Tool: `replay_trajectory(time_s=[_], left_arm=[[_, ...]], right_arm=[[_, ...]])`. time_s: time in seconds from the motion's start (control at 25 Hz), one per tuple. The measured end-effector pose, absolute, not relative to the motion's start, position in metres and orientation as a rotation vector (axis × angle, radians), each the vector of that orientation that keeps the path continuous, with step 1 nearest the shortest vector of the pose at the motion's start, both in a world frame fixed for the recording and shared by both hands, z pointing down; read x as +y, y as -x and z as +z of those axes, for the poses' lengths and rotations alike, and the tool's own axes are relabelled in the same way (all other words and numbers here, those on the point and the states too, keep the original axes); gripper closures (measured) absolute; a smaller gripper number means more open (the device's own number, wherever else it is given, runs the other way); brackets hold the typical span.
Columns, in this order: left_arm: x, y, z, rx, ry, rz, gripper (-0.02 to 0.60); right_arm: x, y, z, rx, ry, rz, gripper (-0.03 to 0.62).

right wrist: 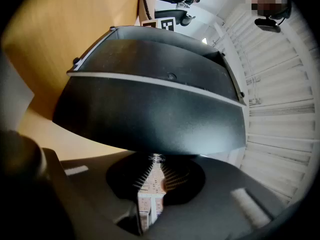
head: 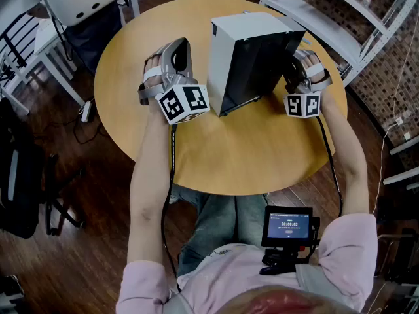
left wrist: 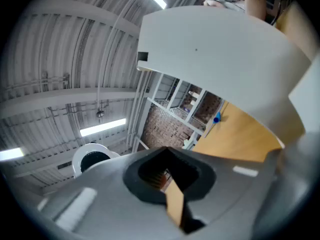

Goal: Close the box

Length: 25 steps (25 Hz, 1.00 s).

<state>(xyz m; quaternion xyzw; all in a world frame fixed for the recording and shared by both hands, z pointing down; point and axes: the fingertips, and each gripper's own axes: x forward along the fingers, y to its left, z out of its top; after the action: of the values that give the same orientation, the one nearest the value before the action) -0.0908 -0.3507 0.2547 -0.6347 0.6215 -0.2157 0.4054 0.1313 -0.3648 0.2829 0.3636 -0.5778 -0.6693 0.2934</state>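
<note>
Nearest the person, short of the box (head: pixel 243 33), a small screen (head: pixel 288 226) hangs at chest height, off the round table (head: pixel 262 156). The box stands upright mid-table, white body with its dark lid (head: pixel 258 64) facing the person. Just left of the box is the left gripper (head: pixel 178 46), tongs together and empty; whether it touches the white wall I cannot tell. On the box's right is the right gripper (head: pixel 296 57), tongs closed on nothing, tip set against the dark lid. The lid's lower edge seems to stand slightly off the body, so I judge it not quite shut. To finish well, brace the left gripper on the white wall so the box cannot slide, then push the closed right tip square and slow near the free edge, avoiding a glancing shove. Beyond the box is a metal shelf rack (head: pixel 327 18).
</note>
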Motion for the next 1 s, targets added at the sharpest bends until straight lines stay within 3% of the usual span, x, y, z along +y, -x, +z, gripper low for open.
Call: replay_trajectory(time_s=[0.48,1.0], left_arm=[[-0.349,0.095,0.256,1.547,1.593,-0.567,0.58],[-0.352,0.094,0.265,1.516,1.578,-0.607,0.58]], right_arm=[[-0.393,-0.184,0.273,-1.469,-0.972,-1.789,0.549],[-0.382,-0.149,0.283,-1.547,-0.962,-1.744,0.548]])
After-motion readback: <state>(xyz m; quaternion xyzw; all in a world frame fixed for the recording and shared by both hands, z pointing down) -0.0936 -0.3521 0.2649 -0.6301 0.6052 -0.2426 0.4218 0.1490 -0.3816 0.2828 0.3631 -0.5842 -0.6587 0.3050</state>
